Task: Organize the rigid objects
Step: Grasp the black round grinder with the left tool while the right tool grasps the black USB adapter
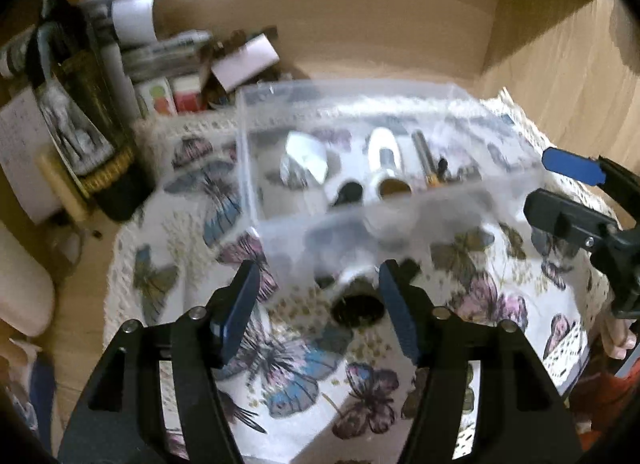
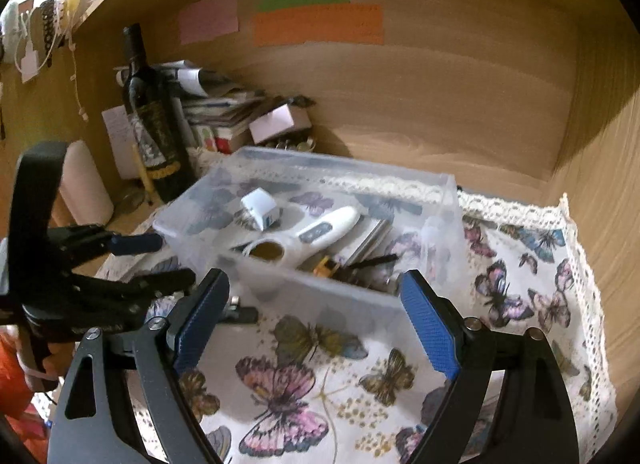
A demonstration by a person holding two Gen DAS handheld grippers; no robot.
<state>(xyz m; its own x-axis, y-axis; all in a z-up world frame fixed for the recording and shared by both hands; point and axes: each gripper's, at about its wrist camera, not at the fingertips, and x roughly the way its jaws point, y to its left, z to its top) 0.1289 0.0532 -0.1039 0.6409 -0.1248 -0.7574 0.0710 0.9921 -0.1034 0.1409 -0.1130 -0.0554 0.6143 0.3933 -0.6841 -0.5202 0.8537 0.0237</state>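
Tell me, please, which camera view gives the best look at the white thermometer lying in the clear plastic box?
The right wrist view: the white thermometer shows side-on and sharp inside the clear box, its grey button panel visible. The left wrist view shows it end-on and blurred, so its shape is hard to read.

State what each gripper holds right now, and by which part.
Nothing. The left gripper is open above the butterfly cloth, and the right gripper is open before the clear bin, touching nothing.
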